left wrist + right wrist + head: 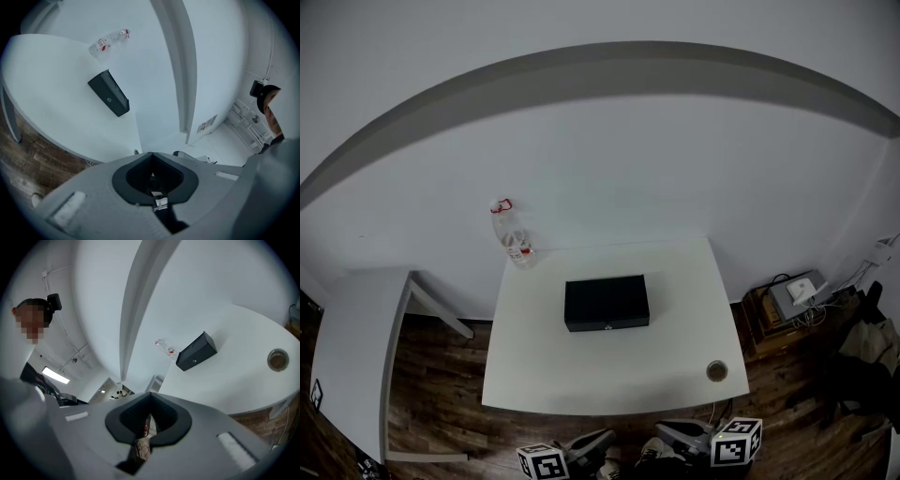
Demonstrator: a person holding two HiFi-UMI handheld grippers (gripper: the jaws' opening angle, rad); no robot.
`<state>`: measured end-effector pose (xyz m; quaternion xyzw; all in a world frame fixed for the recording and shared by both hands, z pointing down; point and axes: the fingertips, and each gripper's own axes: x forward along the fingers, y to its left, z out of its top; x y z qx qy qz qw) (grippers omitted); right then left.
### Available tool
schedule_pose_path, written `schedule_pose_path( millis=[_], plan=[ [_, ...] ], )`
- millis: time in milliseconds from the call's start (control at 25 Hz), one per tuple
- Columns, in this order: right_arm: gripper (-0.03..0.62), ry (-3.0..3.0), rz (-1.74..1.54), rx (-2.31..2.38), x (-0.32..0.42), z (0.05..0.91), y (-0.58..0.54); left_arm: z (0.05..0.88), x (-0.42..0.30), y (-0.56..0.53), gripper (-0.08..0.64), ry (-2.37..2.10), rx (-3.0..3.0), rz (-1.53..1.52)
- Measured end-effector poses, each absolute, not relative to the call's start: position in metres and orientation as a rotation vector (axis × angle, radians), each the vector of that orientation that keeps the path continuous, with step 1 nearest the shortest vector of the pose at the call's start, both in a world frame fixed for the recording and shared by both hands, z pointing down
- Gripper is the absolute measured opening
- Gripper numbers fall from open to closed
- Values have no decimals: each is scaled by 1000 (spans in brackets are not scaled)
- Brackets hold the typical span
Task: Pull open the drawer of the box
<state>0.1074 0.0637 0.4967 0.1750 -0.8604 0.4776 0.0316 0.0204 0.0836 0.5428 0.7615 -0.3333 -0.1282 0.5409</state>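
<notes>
A black box point(606, 302) lies in the middle of the white table point(581, 375). Its drawer front faces me, looks closed, and carries a small round pull point(607, 326). Both grippers hang below the table's near edge, well short of the box. My left gripper point(586, 448) and right gripper point(682, 434) are shut and hold nothing. The left gripper view has the box point(108, 93) far off beyond the shut left gripper point(151, 155). In the right gripper view the box point(197, 351) lies far beyond the shut right gripper point(150, 395).
A clear plastic bottle point(514, 239) with a red cap lies at the table's far left corner. A small round cup point(716, 371) stands near the front right corner. A second white table point(356, 347) is at the left, and a grey device with cables point(797, 295) sits on the floor at the right.
</notes>
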Motion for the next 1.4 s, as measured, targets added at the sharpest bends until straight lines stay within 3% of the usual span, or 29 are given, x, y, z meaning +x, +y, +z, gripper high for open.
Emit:
schedule_pose_path(
  millis=[240, 640, 1040, 1120, 1400],
  plan=[
    [12, -2666, 1511, 530, 115, 499, 37, 539, 16, 54, 5, -853, 1814, -277],
    [12, -2668, 1515, 639, 109, 505, 4, 542, -58, -23, 5, -1007, 1844, -257],
    [25, -2614, 1554, 804, 72, 515, -39, 561, -134, -131, 6, -1183, 2035, 146],
    [25, -2598, 1568, 830, 66, 521, -45, 568, -143, -149, 51, -1186, 2021, 172],
    [28, -2548, 1571, 893, 47, 530, -60, 596, -170, -202, 94, -1232, 1970, 285]
  ],
)
